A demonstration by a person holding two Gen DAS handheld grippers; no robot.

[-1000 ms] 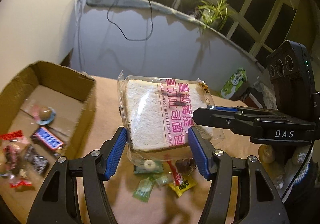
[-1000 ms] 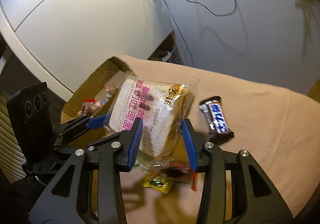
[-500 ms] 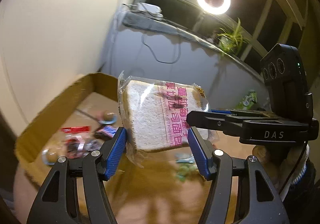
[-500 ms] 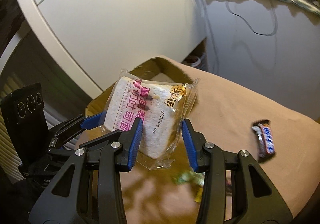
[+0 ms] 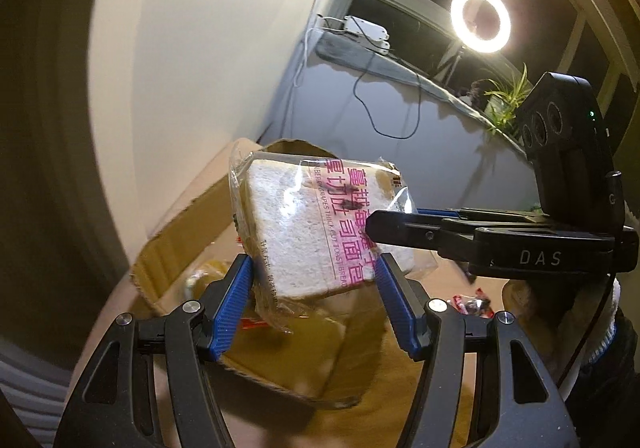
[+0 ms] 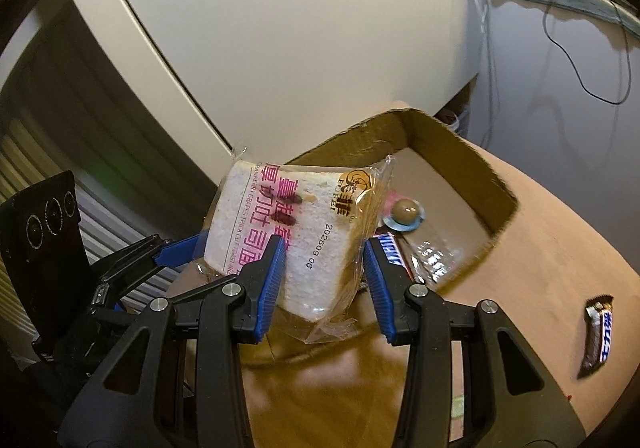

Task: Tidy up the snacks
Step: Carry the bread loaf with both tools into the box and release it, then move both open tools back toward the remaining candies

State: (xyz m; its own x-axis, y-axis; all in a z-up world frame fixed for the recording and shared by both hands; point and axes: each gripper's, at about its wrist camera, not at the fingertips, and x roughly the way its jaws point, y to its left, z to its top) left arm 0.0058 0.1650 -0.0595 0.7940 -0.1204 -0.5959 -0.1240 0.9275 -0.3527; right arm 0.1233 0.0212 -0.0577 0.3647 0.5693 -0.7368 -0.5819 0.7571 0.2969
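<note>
A clear-wrapped slice of toast bread with pink print hangs in the air above the open cardboard box. My left gripper is shut on its lower edge. My right gripper is shut on the same bread from the other side and shows in the left wrist view. The box holds a Snickers bar, a round candy on a blue wrapper and other small snacks.
Another Snickers bar lies on the tan tablecloth to the right of the box. Red-wrapped candies lie right of the box. A white wall panel stands close behind the box.
Both grippers have carried the bread to the left, from above the loose candies on the table to above the cardboard box. The grip on the bread is unchanged.
</note>
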